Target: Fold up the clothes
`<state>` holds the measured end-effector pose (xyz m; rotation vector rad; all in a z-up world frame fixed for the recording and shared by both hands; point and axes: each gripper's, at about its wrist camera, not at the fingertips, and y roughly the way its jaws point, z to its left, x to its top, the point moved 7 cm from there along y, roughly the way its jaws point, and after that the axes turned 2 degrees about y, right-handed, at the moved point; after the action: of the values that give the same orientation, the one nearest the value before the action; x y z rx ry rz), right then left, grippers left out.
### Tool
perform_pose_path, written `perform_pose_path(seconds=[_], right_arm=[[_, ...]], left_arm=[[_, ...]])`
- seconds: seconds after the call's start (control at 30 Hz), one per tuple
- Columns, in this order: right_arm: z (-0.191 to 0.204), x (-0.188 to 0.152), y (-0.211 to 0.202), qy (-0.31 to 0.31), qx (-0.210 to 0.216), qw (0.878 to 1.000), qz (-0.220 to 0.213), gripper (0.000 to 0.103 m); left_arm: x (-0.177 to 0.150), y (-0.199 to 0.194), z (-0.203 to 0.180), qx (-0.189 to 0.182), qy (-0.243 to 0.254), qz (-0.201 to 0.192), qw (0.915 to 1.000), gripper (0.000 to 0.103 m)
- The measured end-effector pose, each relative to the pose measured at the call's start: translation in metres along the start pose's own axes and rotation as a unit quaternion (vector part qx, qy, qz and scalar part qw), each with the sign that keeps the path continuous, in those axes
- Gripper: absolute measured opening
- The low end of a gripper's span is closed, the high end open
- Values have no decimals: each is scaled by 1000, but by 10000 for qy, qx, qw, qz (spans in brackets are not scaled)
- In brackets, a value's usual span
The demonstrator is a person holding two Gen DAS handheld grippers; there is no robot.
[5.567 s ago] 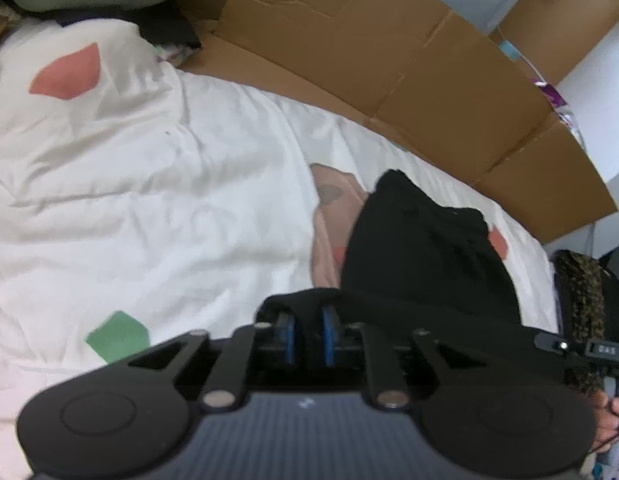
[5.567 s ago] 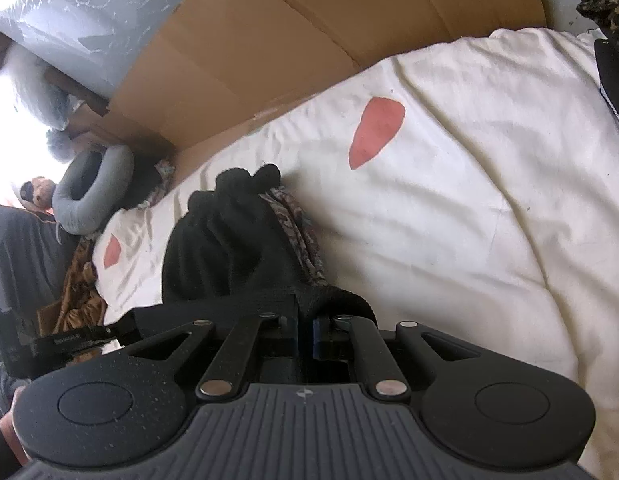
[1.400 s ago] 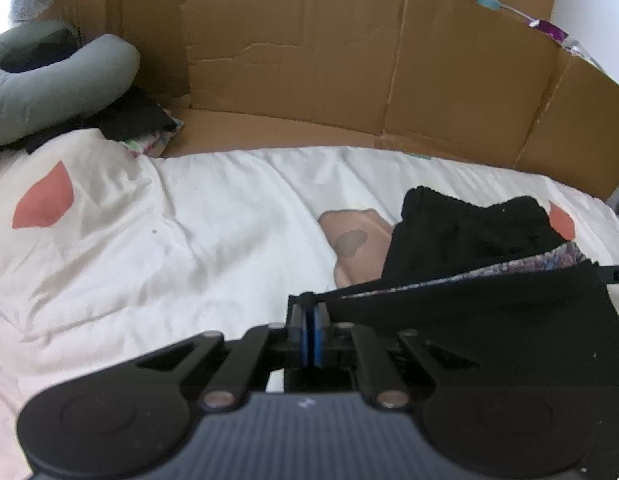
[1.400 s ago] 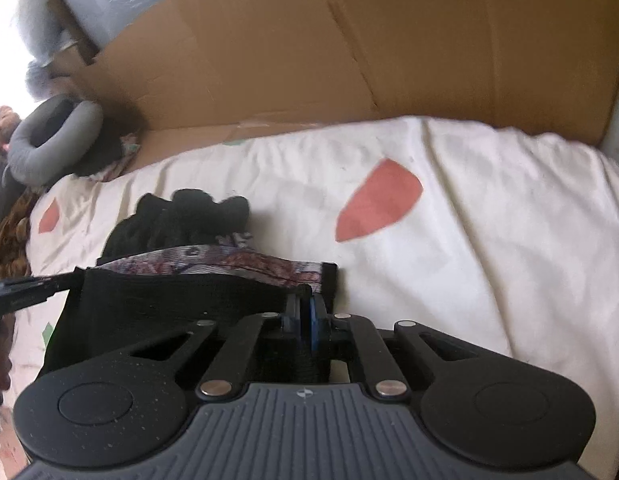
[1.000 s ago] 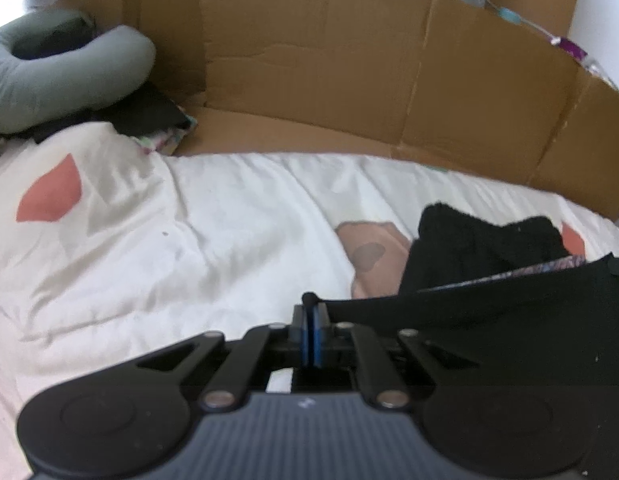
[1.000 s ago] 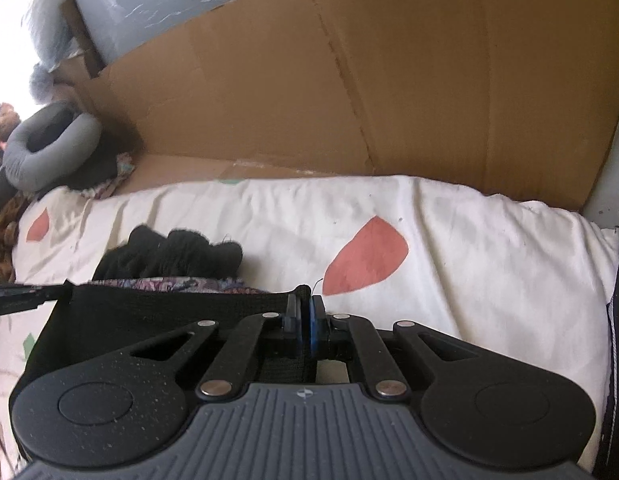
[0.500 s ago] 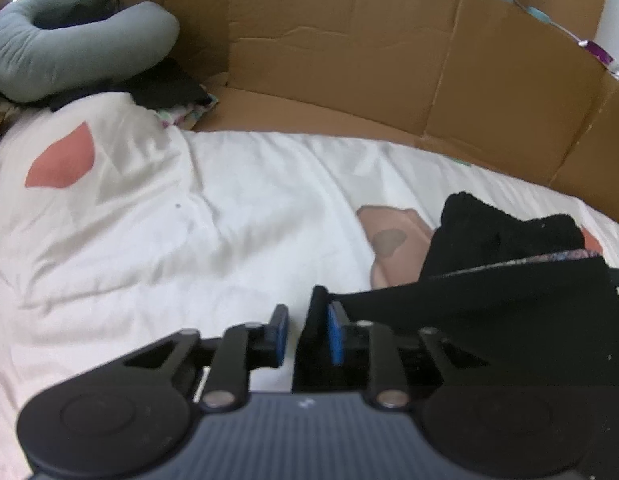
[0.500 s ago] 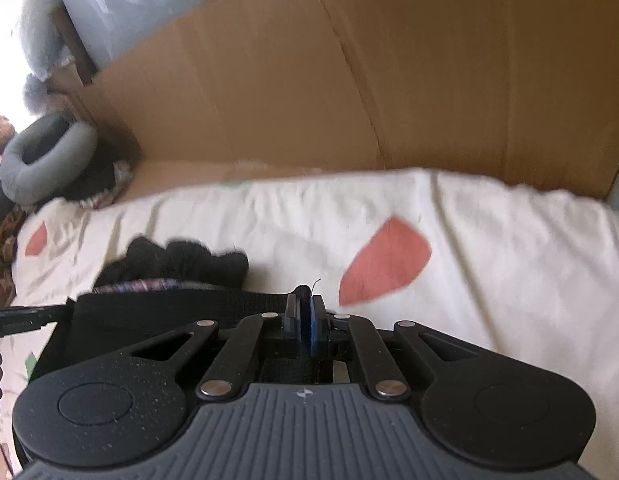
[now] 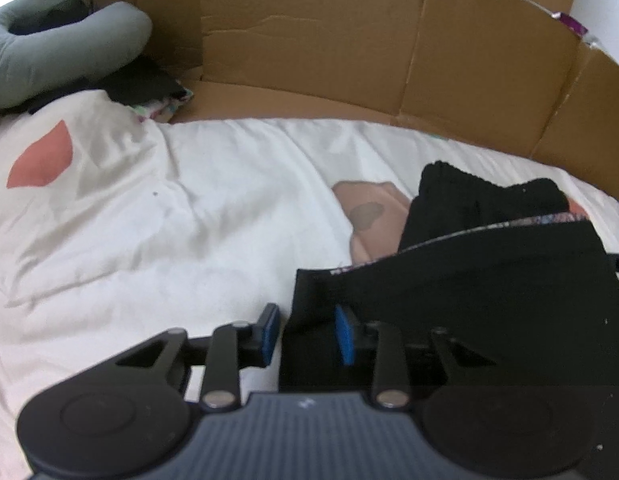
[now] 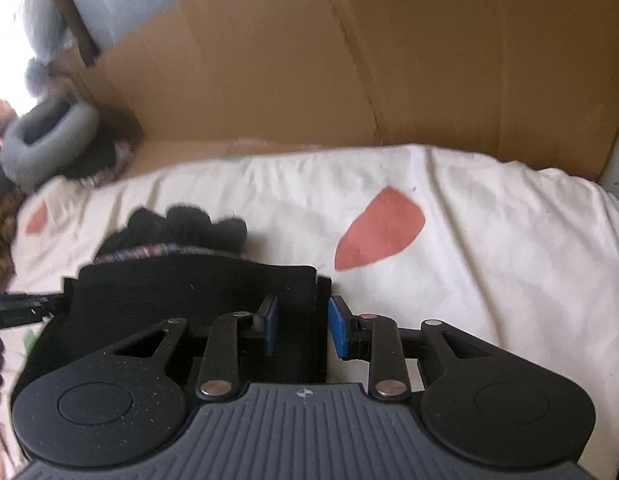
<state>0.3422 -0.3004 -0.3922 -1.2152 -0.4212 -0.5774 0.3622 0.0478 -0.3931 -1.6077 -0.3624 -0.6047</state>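
A gray neck pillow (image 9: 65, 44) lies at the far left, by the brown cardboard wall (image 9: 309, 36). A white bed sheet (image 9: 169, 208) with red spots (image 9: 41, 160) covers the bed.

The left gripper (image 9: 307, 334) is low in the left view. Its two blue pads (image 9: 271, 332) are apart and hold nothing. The left corner of the black cloth (image 9: 469, 292) sits loose in the gap between them, with one pad on each side of it.

The black cloth lies on the bed, folded flat. Its long side runs left to right, from one gripper to the other. A thin strip with a colored pattern (image 9: 549, 220) shows along its far edge. A bumpy black bundle (image 9: 481, 200) sits just behind it, next to a tan patch (image 9: 369, 212) on the sheet.

In the right view, the right gripper (image 10: 301, 330) is open too. Its pads stand apart with the right end of the cloth (image 10: 197, 292) between them, not pinched. A big red spot (image 10: 381, 232) is on the sheet to the right of the cloth.
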Motion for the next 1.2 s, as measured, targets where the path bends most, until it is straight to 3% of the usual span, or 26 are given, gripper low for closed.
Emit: perform_pose_path(seconds=[0.13,0.4,0.43,0.53,0.57,0.8,1.1,1.2], right_arm=[[1,-5,12,37,-139,9998,153,38],[6,-9,21,-193,-174,9995,167,38],[7,-9,22,-243,-166,9994,162,37],[12,-9,21,-434,-27,9989,175,9],[14,-8,20,-496,-1,9986,171,6],[-1,3,-12,-387,-203,9989,-155,5],[-3,1,-16,-292,-180,9993,-169,5],[-3,-1,-15,-233,-154,9995,-161,5]], left_arm=[[-1,2,-2,56,61,56,10000,41],[-4,1,-1,100,-107,72,9999,44],[-5,1,-1,97,-125,70,9999,44],[-7,-1,-1,77,-168,62,9998,44],[-7,-2,-1,68,-177,64,9998,44],[-3,2,0,-14,-91,26,10000,47],[1,7,-7,-41,342,-74,9994,47],[2,7,-9,-94,401,-51,9991,37]])
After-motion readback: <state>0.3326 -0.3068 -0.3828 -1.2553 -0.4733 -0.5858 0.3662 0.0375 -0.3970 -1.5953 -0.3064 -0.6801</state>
